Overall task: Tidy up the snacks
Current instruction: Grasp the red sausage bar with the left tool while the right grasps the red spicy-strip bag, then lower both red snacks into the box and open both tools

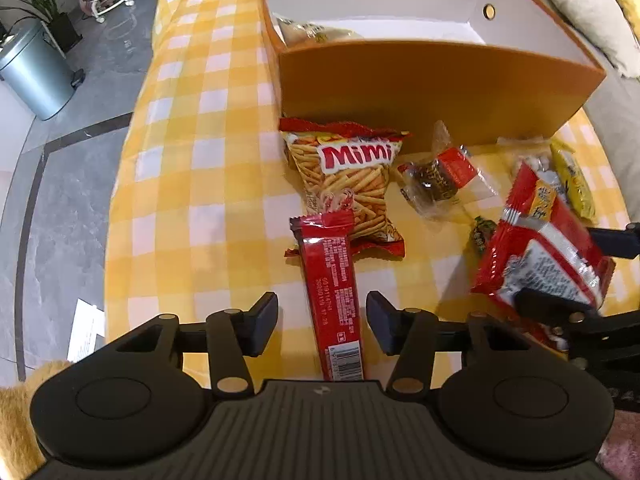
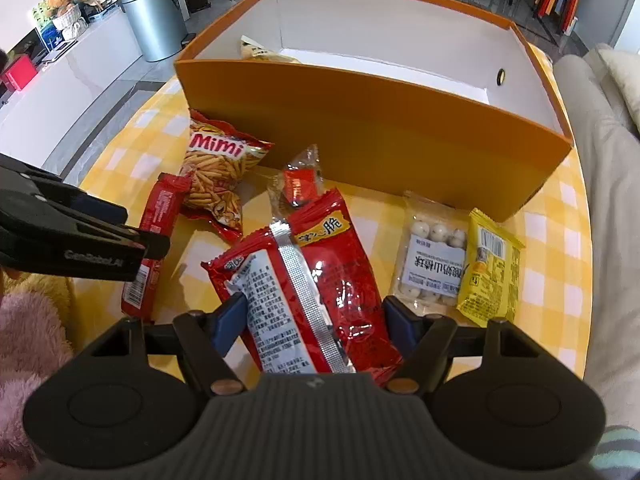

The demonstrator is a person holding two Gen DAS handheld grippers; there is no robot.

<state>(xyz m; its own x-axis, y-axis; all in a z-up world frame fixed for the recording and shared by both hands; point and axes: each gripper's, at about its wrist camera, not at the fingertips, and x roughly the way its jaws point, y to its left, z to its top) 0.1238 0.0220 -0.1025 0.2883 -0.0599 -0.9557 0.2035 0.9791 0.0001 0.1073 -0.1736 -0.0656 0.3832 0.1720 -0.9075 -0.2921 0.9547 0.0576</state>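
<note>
Red foil of the large snack packet point(image 2: 304, 292) fills the right claw point(image 2: 310, 320), whose pads press its two sides; its long axis runs straight ahead toward the orange box point(image 2: 360, 136), just beyond on the counter point(image 1: 192, 184). Nearer the left claw point(image 1: 322, 322), which stands wide open around nothing, the red wafer bar point(image 1: 334, 292) lies lengthwise between its pads, untouched. Above the box wall the way looks open.

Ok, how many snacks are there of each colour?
Red: 3 (Mimi bag, long bar, big packet)
Clear: 2 (cake, white balls)
Yellow: 1 (yellow packet)
Green: 1 (small candy)
Pale: 1 (pale packet, in the box)
Total: 8
</note>
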